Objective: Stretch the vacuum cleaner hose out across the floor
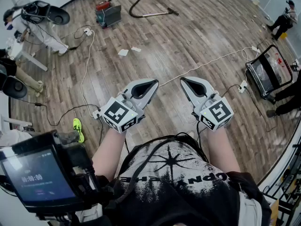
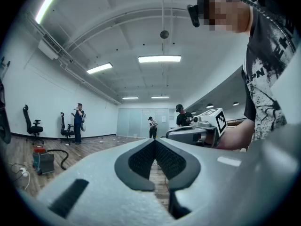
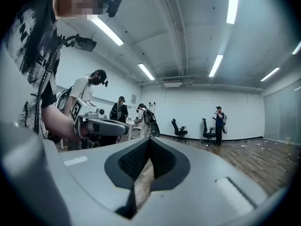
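In the head view the left tool [image 1: 154,84] and right tool [image 1: 185,81] are held side by side over the wood floor [image 1: 197,36], both pointing toward 12 o'clock with their tips leaning toward each other, jaws pressed together and holding nothing. Well apart from them, up at 11 o'clock, the vacuum [image 1: 107,13] sits on the floor; its black hose [image 1: 130,7] loops up from it and curls back down into the wand [image 1: 157,14], which lies flat pointing toward 3 o'clock. A white cable [image 1: 207,62] runs across the floor between the tools and the vacuum. A screen [image 1: 35,178] sits at 7 o'clock. In the left gripper view the left tool [image 2: 154,142] has its dark pads meeting at the tip, with only floor showing behind the gap below them. The vacuum [image 2: 43,161] stands at 9 o'clock with the hose [image 2: 60,154] curving off its right side, and the right tool's cube [image 2: 215,121] shows at 2 o'clock. In the right gripper view the right tool [image 3: 148,141] is likewise closed and empty, the left tool [image 3: 106,125] lies at 10 o'clock, and two chairs [image 3: 178,128] stand by the far wall at 1 o'clock.
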`<state>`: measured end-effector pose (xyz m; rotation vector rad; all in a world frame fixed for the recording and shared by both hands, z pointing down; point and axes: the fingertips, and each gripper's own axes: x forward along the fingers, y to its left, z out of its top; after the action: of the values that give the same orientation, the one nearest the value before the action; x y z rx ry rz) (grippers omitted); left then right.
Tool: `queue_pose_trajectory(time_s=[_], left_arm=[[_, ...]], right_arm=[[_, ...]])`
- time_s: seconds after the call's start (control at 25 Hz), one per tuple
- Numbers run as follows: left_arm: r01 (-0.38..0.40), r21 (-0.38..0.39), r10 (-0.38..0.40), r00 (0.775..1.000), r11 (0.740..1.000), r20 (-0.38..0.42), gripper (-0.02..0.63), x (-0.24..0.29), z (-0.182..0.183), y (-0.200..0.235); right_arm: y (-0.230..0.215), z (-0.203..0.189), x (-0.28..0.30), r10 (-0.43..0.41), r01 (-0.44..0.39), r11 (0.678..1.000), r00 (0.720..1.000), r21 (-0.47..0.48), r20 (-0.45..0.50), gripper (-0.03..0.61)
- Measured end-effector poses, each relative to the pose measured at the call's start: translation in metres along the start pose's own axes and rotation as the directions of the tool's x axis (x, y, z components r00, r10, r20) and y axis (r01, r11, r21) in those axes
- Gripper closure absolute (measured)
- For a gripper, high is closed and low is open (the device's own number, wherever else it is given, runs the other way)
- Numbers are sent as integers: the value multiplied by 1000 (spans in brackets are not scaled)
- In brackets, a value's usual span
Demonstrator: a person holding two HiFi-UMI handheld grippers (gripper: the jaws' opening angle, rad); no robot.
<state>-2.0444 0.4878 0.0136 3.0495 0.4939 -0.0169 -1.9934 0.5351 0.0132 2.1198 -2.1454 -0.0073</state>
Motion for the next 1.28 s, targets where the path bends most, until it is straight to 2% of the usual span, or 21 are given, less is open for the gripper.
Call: queue_pose_trajectory(time_s=[0.32,0.6,1.0,1.28], left_arm=[[3,-1,-3,1000,1000,8,613,-8,3,3],[1,-10,-1,1000,1000,-5,612,-4,5,5],[4,-25,-4,1000,1000,1,612,-11,-5,13],[-1,-70,1,1000,998,-5,612,2,-27,25]], right_arm=[[10,1,5,-3,3,1000,1000,-6,-1,574],[-8,9,6,-35,34,998,999,58,15,572],[-4,1,10,-60,60,998,998,19,-18,572],[-19,-17,9,-82,82,997,995,-6,-55,572]])
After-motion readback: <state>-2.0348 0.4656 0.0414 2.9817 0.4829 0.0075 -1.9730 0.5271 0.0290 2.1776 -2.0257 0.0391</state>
